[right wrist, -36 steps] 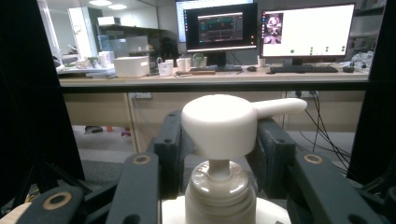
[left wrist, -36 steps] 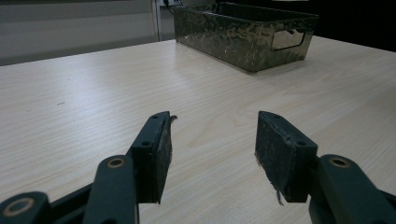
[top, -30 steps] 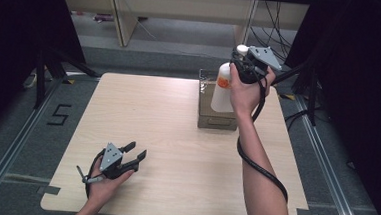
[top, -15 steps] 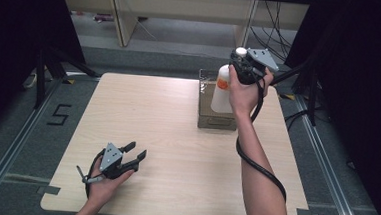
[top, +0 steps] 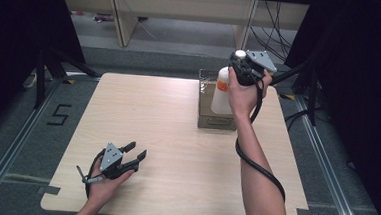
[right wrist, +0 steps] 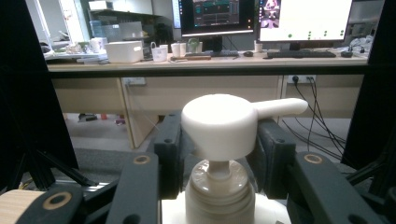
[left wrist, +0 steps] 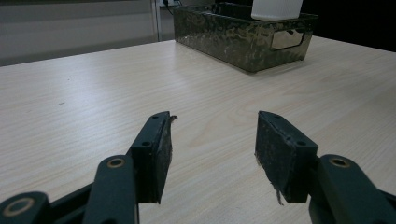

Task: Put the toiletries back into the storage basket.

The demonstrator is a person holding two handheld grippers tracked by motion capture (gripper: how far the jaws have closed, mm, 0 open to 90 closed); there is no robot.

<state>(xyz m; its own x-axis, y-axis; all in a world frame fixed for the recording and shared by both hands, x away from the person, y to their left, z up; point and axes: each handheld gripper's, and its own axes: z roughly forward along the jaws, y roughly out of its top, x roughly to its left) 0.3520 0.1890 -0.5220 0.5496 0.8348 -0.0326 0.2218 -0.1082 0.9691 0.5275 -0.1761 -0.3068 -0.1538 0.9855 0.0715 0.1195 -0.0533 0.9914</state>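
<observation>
High view, L to R: left gripper (top: 136,157) resting on pale woodgrain table (top: 167,126), black jaws wide apart, nothing btwn. Dark hammered-metal rectangular bin (top: 205,119) far right; white plastic pump bottle (top: 222,92) upright inside, right gripper (right wrist: 218,140) clamped on round pump head.

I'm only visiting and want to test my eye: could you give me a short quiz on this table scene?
1. True or false: the right hand-held gripper has a white pump bottle between its jaws.
2. Where does the bottle's base sit? A) on bare table B) in the dark tray C) on the floor
3. Fill in: the left hand-held gripper rests near the table's front edge with its jaws ____.

Key: 1 true; 2 B; 3 open, nothing between them.
</observation>
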